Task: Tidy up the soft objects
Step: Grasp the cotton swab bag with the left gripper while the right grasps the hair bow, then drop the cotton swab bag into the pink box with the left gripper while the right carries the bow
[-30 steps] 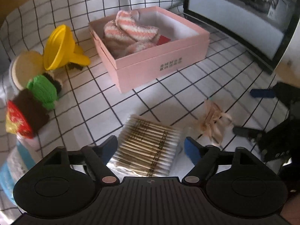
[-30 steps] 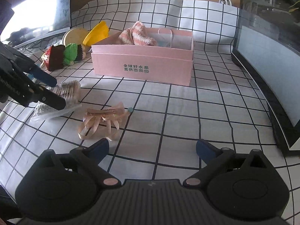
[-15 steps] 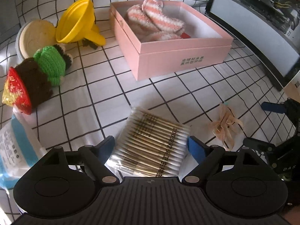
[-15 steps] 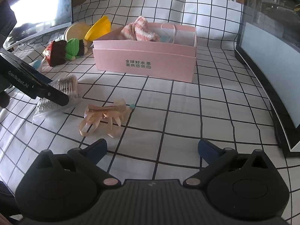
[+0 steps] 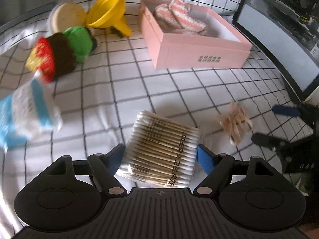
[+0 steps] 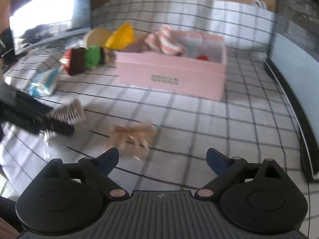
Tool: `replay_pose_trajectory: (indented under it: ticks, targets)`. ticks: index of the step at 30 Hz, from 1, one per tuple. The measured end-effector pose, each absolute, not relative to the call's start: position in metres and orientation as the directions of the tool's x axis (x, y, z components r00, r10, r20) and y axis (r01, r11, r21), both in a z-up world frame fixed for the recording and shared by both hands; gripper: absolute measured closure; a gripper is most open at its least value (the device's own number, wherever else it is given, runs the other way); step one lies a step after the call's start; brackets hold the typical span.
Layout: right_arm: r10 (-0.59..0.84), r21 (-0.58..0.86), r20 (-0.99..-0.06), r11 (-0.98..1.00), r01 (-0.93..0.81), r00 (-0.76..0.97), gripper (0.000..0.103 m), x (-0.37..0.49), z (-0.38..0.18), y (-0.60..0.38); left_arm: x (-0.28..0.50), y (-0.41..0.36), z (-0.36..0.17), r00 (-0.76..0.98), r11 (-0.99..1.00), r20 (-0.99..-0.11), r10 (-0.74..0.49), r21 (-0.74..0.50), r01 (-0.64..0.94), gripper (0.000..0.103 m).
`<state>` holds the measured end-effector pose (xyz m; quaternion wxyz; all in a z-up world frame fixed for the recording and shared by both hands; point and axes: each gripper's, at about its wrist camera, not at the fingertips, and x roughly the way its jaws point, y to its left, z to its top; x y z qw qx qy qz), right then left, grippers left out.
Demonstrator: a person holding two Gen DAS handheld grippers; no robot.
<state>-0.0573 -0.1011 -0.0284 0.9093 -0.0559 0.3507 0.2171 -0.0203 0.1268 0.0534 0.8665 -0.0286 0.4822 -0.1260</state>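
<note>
box [image 5: 191,45] pink | funnel [image 5: 107,10] yellow | cloth [image 5: 123,91] white, black grid

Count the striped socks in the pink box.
2 striped socks show, both piled in the far left end of the pink box: one lying over the other. More may be hidden underneath.

An open pink box [image 5: 199,55] stands on the checked cloth with pink-and-white striped fuzzy socks [image 5: 179,19] piled at its far left end and something small and red [image 6: 201,57] on its floor. Left of the box lie a green knitted piece [image 5: 79,42] and a brown, red and yellow one [image 5: 49,57], touching. In front of the box lie a flat clear pack of cotton swabs [image 5: 161,151] and, to its right, a loose beige ribbon bundle [image 5: 235,123].
</note>
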Motion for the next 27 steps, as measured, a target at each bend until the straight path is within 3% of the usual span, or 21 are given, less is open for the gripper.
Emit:
replay_pose_trajectory:
  ticks: [11, 14, 16, 20, 27]
  targets:
    - [0.386, 0.062, -0.658, 0.884, -0.464, 0.647, 0.018, -0.033, -0.031, -0.063, -0.057, 0.134, 0.052, 0.537, 0.978, -0.817, -0.211, -0.176, 0.116, 0.02]
    - [0.363, 0.051, -0.681, 0.889, -0.454, 0.635, 0.031, -0.024, -0.036, -0.057, -0.06, 0.134, 0.052, 0.542, 0.976, -0.812, -0.217, -0.19, 0.106, 0.02]
    - [0.349, 0.004, -0.684, 0.88, -0.475, 0.64, 0.047, -0.029, -0.035, -0.052, -0.063, 0.132, 0.052, 0.542, 0.978, -0.814, -0.209, -0.179, 0.108, 0.019]
    - [0.351, -0.045, -0.689, 0.852, -0.521, 0.634, 0.063, -0.039, -0.029, -0.048, -0.068, 0.126, 0.051, 0.545, 0.979, -0.814, -0.201, -0.153, 0.131, 0.018]
    - [0.346, -0.015, -0.633, 0.889, -0.458, 0.692, 0.063, -0.054, 0.006, -0.08, -0.073, 0.123, 0.051, 0.556, 0.98, -0.811, -0.181, -0.103, 0.168, 0.023]
